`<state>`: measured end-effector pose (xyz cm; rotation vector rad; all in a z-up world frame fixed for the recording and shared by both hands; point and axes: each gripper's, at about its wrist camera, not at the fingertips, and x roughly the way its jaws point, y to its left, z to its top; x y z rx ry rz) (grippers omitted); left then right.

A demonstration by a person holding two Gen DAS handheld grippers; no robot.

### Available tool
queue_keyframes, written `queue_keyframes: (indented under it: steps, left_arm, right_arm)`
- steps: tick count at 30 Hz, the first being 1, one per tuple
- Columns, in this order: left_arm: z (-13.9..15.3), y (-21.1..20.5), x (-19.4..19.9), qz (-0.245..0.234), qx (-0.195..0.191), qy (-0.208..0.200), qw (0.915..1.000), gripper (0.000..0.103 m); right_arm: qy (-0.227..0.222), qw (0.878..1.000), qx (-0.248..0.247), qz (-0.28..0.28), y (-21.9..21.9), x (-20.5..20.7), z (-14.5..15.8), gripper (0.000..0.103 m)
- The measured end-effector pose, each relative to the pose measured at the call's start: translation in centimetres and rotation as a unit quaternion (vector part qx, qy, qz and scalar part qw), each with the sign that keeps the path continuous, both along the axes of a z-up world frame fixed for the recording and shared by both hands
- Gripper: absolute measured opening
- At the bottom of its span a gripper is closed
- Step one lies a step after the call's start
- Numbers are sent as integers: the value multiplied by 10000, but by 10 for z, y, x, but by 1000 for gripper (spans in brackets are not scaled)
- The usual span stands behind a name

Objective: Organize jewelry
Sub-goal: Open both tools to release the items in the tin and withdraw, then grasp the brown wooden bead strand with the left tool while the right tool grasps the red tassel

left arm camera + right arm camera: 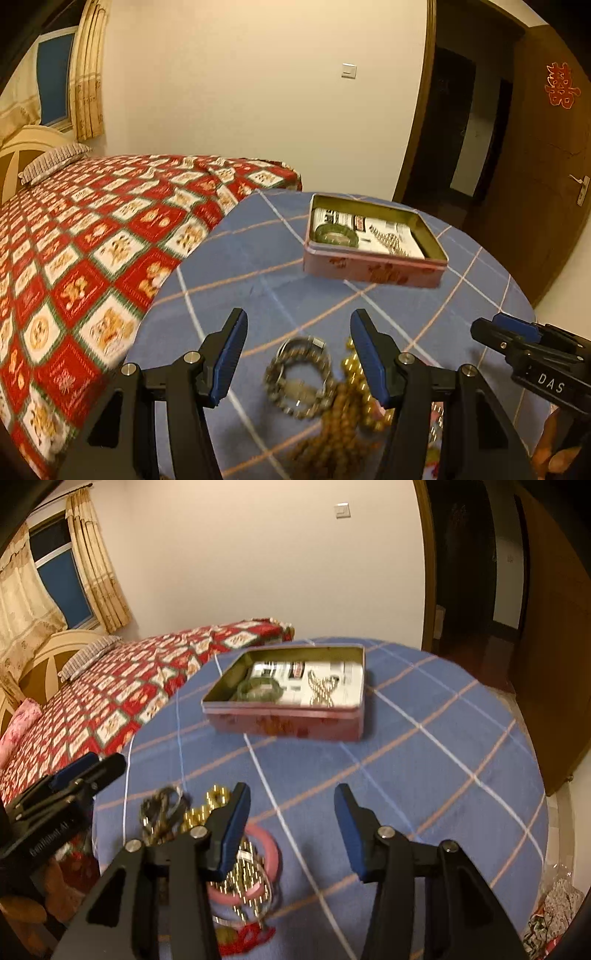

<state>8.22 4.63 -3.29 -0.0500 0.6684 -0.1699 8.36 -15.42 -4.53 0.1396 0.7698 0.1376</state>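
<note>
Left gripper (298, 354): jaws apart, nothing between the pads; hovering over the near jewelry pile on the table.
Right gripper (291, 830): jaws apart, empty; bare blue cloth under the gap, pink bangle (271, 845) beside the left finger.
Tin box (373, 264): open, pink-red, on the far part of the table, well apart from both grippers.
Inside tin: green bangle (335, 234) at the left, silver bead chain (389, 240) at the right, both on printed paper.
Near pile: grey bead bracelet (295, 380), gold bead string (360, 373), brown bead strand (340, 424), touching one another.
Table (424, 760): round, under blue checked cloth.
Bed (92, 236): red patterned cover, just left of the table.
Blur: pile details soft.
</note>
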Motion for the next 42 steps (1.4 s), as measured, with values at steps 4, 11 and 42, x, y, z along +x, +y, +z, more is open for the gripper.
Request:
queue_keyframes:
  steps: [4, 11, 42]
  left_arm:
    - [-7, 4, -15, -37, 78, 56, 9999, 59]
    - [-27, -8, -31, -464, 198, 392, 9980, 59]
    - [12, -15, -48, -1211, -393, -141, 9918, 22]
  right_arm:
    - [117, 9999, 53, -8, -4, -14, -9, 45]
    - [303, 9995, 124, 0, -9, -33, -22, 33]
    - [595, 9976, 352, 34, -15, -51, -35, 34]
